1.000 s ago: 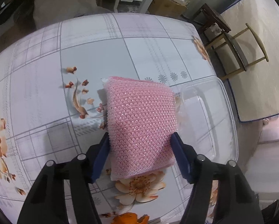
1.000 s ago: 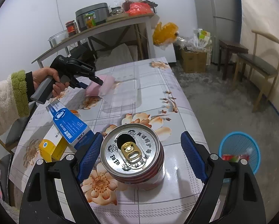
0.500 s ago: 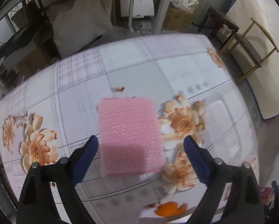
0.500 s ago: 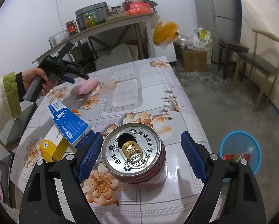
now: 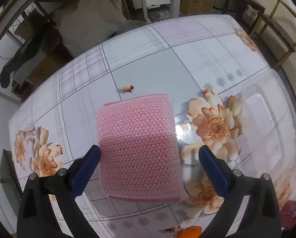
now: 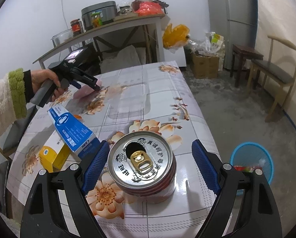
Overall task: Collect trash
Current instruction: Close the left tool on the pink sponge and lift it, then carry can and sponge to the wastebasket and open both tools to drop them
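A pink knitted cloth (image 5: 138, 148) lies on the flowered tablecloth (image 5: 144, 69), between the open fingers of my left gripper (image 5: 149, 164); the left finger sits at its edge, the right finger stands apart. It also shows in the right wrist view (image 6: 84, 93) under the left gripper (image 6: 88, 84). My right gripper (image 6: 151, 164) is open, its fingers on both sides of an opened red can (image 6: 142, 164) standing upright on the table, with gaps on each side. A blue trash basket (image 6: 251, 162) stands on the floor to the right.
A blue box (image 6: 72, 129) and a yellow box (image 6: 52, 154) lie left of the can. A clear plastic tray (image 6: 130, 99) lies mid-table, also in the left wrist view (image 5: 266, 119). Orange peel (image 5: 189, 231) lies near the front edge. Chairs (image 6: 276, 75) and a shelf stand around.
My left gripper opened and let go of the pink cloth, which now lies on the table left of the clear tray. The right gripper and can have not moved.
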The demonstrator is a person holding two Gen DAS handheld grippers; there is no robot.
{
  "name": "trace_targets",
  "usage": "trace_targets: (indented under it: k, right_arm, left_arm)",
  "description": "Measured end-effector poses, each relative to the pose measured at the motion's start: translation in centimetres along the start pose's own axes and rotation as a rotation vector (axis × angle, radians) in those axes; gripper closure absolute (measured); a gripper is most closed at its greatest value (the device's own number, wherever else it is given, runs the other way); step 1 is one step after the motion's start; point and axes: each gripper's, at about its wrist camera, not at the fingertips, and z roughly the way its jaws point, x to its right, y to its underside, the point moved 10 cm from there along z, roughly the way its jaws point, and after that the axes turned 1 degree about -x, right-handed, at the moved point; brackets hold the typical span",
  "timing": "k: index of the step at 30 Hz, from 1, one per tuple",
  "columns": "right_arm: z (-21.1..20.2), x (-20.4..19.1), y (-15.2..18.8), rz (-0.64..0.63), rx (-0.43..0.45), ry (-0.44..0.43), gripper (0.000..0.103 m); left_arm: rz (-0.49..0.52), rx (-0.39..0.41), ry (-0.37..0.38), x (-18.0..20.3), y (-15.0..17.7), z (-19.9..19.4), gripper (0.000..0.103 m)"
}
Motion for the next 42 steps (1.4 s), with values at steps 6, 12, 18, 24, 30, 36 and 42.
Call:
trace_targets:
  k: [6, 12, 18, 24, 30, 36, 42]
  right_arm:
    - [0.4, -0.1, 0.4, -0.001, -0.022, -0.005, 0.022]
    - [1.4, 0.1, 1.1, 0.027, -0.063, -0.029, 0.022]
    - [1.6, -0.3, 1.2, 0.02, -0.084, -0.05, 0.038]
    - [1.4, -0.8, 1.4, 0.001, -0.079, -0.051, 0.039]
    - [0.2, -0.5, 0.7, 0.034, -0.052, -0.084, 0.039]
    - [-3.1, 3.2, -1.2, 0.157, 0.032, -0.094, 0.039]
    - [-8.2, 12.8, -2.4, 0.327, 0.151, 0.048, 0.039]
  left_arm:
    - [0.003, -0.027, -0.03, -0.8, 0.7, 0.5, 0.006]
    - [-0.023, -0.033, -0.007, -1.5, 1.1, 1.1, 0.015]
    - [-0.062, -0.024, 0.058, -2.5, 1.0, 1.1, 0.023]
    - [-0.072, 0.018, 0.034, -3.4, 1.7, -1.1, 0.024]
    - [0.013, 0.169, -0.032, -3.2, 0.9, -7.6, 0.024]
    - [0.161, 0.324, 0.043, 5.4, 0.5, -15.7, 0.024]
    - [0.347, 0.391, 0.253, 19.2, 0.8, -21.5, 0.023]
